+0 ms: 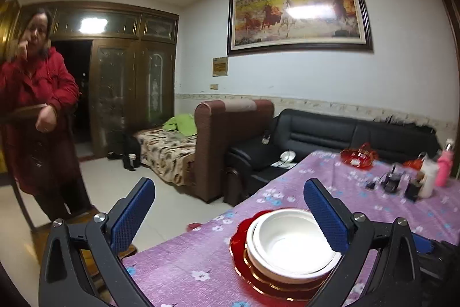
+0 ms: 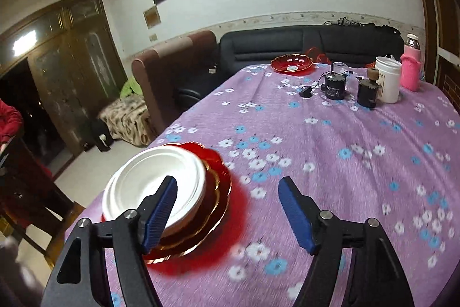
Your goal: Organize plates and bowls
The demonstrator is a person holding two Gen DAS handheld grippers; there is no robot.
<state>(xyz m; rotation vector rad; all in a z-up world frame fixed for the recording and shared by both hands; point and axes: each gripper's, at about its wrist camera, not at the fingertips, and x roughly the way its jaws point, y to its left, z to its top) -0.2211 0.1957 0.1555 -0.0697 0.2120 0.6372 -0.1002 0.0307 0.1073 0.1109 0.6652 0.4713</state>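
Stack first: white bowls (image 1: 287,246) nested on red plates (image 1: 240,238), just behind the right finger of the left tongs (image 1: 228,186) and just behind the left finger of the right tongs (image 2: 227,181), close to the edge of the table (image 2: 345,163). Both tongs spread wide and empty, gripping nothing, touching nothing as far as can be told. Looks like 1 dish left to bring: red dish (image 2: 292,64), far ahead of the right tongs at the other end of the purple cloth, well apart from the stack. To do it well: reach with the right tongs, come in low and level, pinch the wavy rim on the near side, lift slowly, keep it flat. Probably better under the bowls with the other red plates than on top, so maybe lift the bowls with the left tongs first. Careful with the stack so near the edge: 1 bump and down to the floor. In the way, ahead and to the right of the right tongs: 2 small black things (image 2: 335,87) with a cord and plug, white tub (image 2: 388,79), pink bottle (image 2: 411,71), all near the red dish but to its right. Off the table, to the left of the left tongs: person in a red coat (image 1: 37,105), standing well apart. Farther ahead: black sofa (image 1: 330,131).
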